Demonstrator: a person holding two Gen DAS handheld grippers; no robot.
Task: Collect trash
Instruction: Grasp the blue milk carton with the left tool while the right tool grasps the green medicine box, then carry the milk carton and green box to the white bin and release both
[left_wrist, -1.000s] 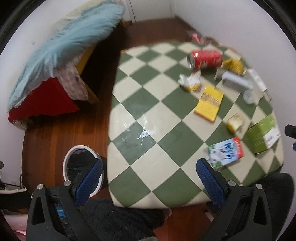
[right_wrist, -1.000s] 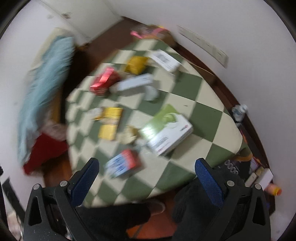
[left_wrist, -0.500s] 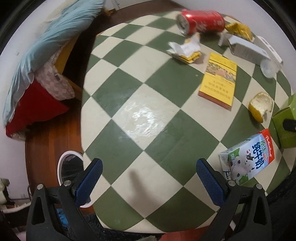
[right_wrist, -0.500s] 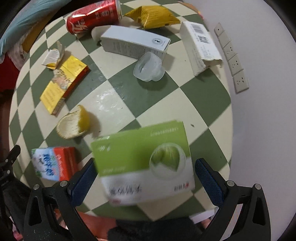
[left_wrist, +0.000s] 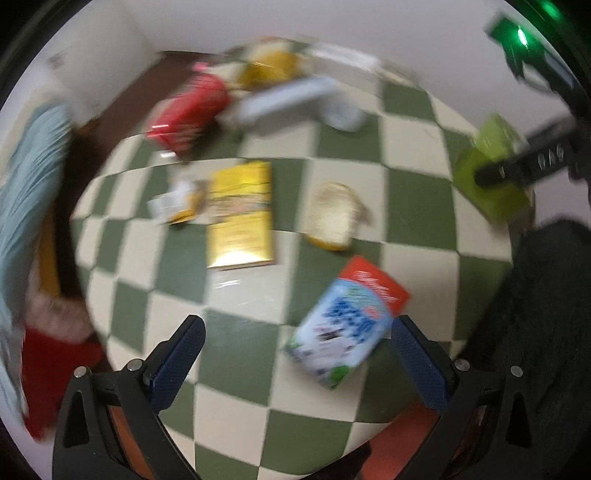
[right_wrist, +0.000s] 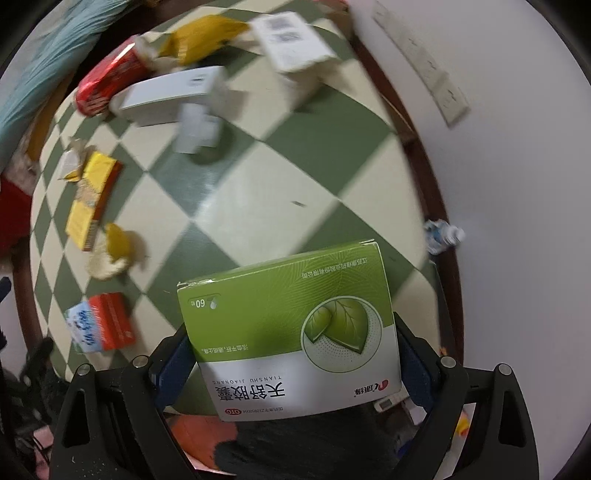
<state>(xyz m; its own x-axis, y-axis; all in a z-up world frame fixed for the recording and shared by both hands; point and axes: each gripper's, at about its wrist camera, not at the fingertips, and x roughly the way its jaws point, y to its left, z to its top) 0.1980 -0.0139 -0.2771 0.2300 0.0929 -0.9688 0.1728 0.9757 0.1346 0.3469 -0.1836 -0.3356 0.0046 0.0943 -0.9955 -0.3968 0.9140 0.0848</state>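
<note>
Glossy cardboard on the green box (right_wrist: 291, 332), shiny red metal can (right_wrist: 107, 86), gold-foil yellow pack (left_wrist: 240, 214), smooth checked tabletop (right_wrist: 295, 177).

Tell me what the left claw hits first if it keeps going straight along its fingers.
Most likely the milk carton, lying just ahead of the open left claw, close to its right finger. Beyond it lie the citrus peel and yellow box. The picture is blurred, so depth is uncertain.
</note>
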